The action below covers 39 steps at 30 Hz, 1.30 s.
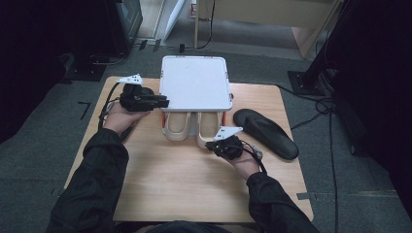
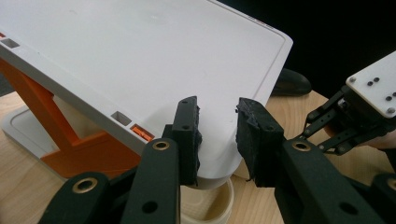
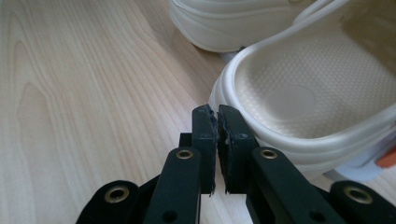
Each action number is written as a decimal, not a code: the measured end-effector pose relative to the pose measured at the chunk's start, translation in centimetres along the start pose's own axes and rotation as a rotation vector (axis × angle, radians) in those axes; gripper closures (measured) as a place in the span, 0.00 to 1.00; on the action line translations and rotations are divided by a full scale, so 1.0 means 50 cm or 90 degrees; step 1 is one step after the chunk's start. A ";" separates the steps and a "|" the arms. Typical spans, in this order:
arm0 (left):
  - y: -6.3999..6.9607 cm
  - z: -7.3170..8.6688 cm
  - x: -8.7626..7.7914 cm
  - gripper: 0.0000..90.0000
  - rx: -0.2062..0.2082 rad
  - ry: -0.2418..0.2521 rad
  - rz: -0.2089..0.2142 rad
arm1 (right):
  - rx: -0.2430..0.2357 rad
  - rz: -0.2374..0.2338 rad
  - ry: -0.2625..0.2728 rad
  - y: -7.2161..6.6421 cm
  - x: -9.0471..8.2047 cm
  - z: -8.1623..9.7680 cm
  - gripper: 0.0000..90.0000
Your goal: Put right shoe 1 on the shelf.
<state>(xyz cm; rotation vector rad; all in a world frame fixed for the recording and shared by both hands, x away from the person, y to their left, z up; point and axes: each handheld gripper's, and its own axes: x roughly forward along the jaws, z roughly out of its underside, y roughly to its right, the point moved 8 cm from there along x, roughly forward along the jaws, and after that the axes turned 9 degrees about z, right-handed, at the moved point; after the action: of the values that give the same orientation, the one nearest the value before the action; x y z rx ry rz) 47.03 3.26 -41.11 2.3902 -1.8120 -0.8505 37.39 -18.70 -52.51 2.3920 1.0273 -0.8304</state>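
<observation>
A white box lid [image 1: 194,82] stands raised on orange hinge arms [image 2: 70,140] over two cream clogs [image 1: 176,127] [image 1: 206,127]. My left gripper [image 1: 165,103] is shut on the lid's [image 2: 140,56] near left corner, one jaw on each side of its edge [image 2: 217,105]. My right gripper [image 1: 209,144] is low on the table in front of the right clog. Its jaws are shut, with the tips [image 3: 217,109] right at that clog's [image 3: 289,93] heel rim; I cannot tell whether the rim is pinched. The other clog [image 3: 224,23] lies beyond.
A black sandal [image 1: 267,133] lies on the wooden table [image 1: 194,194] right of the box. The right gripper [image 2: 355,116] shows at the right of the left gripper view. Cables and dark stands ring the table on the grey floor.
</observation>
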 end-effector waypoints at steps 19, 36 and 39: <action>-0.001 0.000 0.000 0.78 0.000 0.002 0.003 | 0.029 0.043 0.030 0.041 0.031 -0.029 0.94; 0.010 -0.012 -0.010 0.65 0.005 0.007 -0.006 | 0.081 0.016 0.051 0.044 0.023 -0.038 0.85; 0.010 -0.014 -0.026 0.63 0.014 0.007 -0.022 | 0.090 -0.007 0.048 0.033 0.008 -0.034 0.77</action>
<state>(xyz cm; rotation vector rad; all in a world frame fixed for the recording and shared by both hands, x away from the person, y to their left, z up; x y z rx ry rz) 46.67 4.03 -39.82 2.4420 -1.7900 -0.8225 39.48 -18.59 -51.29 2.5558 1.0428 -0.8472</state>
